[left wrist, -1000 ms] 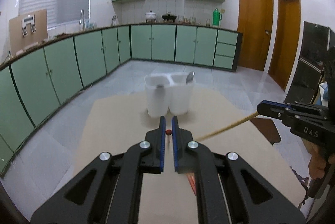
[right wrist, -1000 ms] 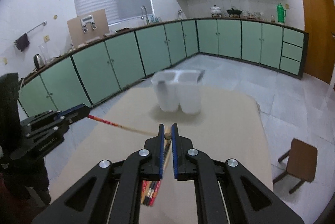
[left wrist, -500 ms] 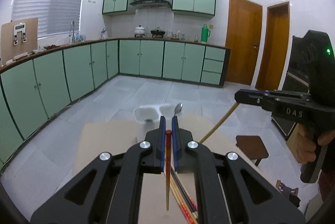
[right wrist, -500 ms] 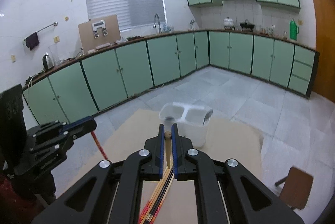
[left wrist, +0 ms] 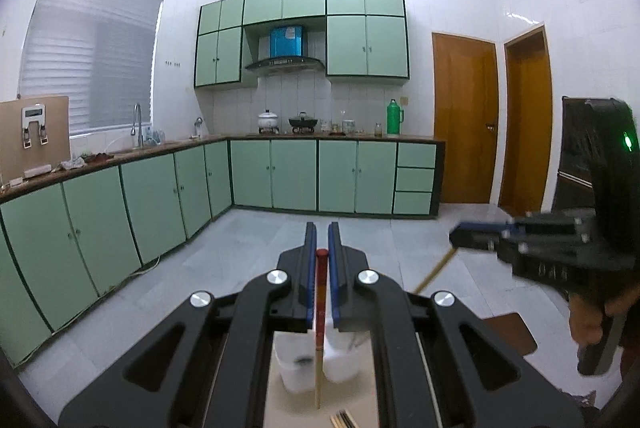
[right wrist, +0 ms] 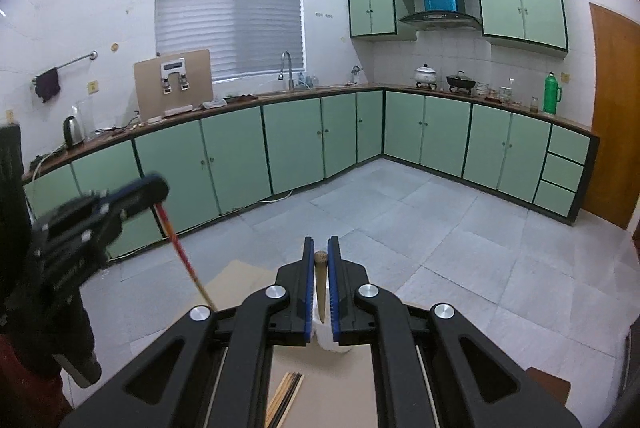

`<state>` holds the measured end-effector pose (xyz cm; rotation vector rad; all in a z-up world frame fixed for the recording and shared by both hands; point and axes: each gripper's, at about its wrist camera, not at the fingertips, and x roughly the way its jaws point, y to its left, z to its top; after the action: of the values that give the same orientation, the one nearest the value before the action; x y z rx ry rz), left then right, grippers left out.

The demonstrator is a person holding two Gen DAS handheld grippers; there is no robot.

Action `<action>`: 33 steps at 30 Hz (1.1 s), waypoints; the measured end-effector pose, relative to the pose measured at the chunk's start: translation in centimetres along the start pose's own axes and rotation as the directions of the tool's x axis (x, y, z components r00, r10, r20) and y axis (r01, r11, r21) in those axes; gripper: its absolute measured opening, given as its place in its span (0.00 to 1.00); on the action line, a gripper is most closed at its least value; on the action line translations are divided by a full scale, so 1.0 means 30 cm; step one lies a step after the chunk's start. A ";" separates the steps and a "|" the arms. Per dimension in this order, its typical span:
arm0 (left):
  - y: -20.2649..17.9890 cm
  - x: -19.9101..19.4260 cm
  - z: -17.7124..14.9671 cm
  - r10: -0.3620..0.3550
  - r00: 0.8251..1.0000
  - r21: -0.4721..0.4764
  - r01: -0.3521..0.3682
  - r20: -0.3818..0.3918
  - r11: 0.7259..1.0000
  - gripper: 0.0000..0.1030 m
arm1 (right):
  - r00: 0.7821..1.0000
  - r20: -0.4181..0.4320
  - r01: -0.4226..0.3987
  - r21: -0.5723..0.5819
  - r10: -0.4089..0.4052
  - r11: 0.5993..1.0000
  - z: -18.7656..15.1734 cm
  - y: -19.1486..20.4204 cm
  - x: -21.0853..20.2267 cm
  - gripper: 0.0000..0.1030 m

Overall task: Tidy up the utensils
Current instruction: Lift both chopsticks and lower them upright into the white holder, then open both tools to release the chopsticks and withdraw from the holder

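Left hand-held gripper (left wrist: 322, 248) clamps red-tipped chopstick (left wrist: 319, 348) hanging vertically, red end up; right likewise.

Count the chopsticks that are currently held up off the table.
2. A red-topped chopstick hangs in the shut left claw; a plain wooden chopstick hangs in the shut right claw. More lie in a bundle on the table, not lifted and partly hidden.

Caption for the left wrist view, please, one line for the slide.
Left gripper holds a red-topped chopstick above the white two-cup holder; right gripper carries a plain one.
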<state>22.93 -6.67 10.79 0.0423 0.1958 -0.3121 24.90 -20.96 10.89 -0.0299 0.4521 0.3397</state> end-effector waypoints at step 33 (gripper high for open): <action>0.141 0.439 -0.278 0.036 0.982 -0.042 -0.045 -0.187 0.998 0.13 | 0.978 -0.209 0.034 0.077 -0.018 0.996 -0.155 -0.073 0.436 0.12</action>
<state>34.97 -6.02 0.08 0.0300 0.3872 -0.2631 34.70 -19.39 0.93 0.0067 0.6720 0.2937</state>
